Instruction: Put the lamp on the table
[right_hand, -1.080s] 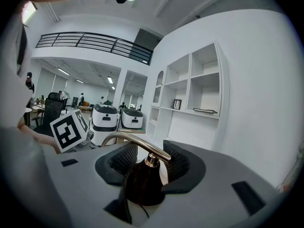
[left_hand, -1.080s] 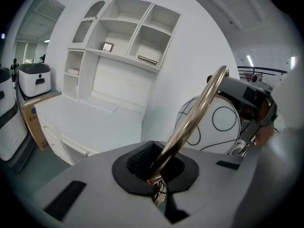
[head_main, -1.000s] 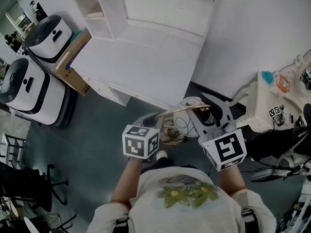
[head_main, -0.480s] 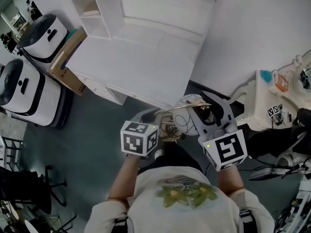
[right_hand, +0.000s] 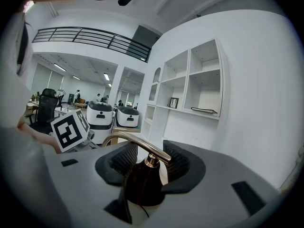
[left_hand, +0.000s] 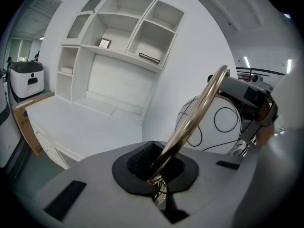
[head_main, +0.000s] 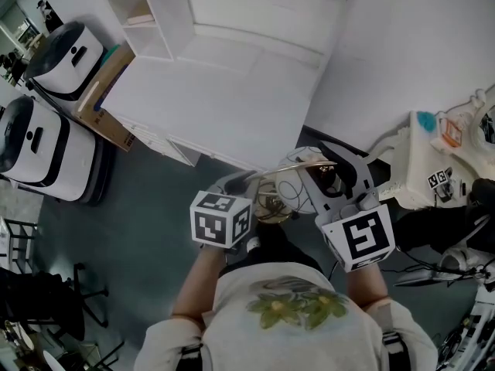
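Hanging clear of any surface, the lamp [head_main: 288,190] is carried between the two grippers in front of the person's chest. It is over the dark floor [head_main: 147,203], just off the near corner of the white table [head_main: 209,107]. Its white globe shade [left_hand: 222,122] (marked with thin black rings) sits under a curved brass arm [left_hand: 199,110].

The left gripper [head_main: 249,182] has its jaws closed tight on the lower end of that arm, which rises up and to the right from between the pads. The right gripper [head_main: 321,168] stands with its jaws wide. They clasp the lamp's dark rounded cap [right_hand: 141,182], where the brass arm joins it through a small brass fitting.

Behind the tabletop a white shelf unit [head_main: 155,10] stands against the wall. A cardboard box [head_main: 108,91] leans at the table's left end. Two white machines [head_main: 46,141] are parked beside the box.
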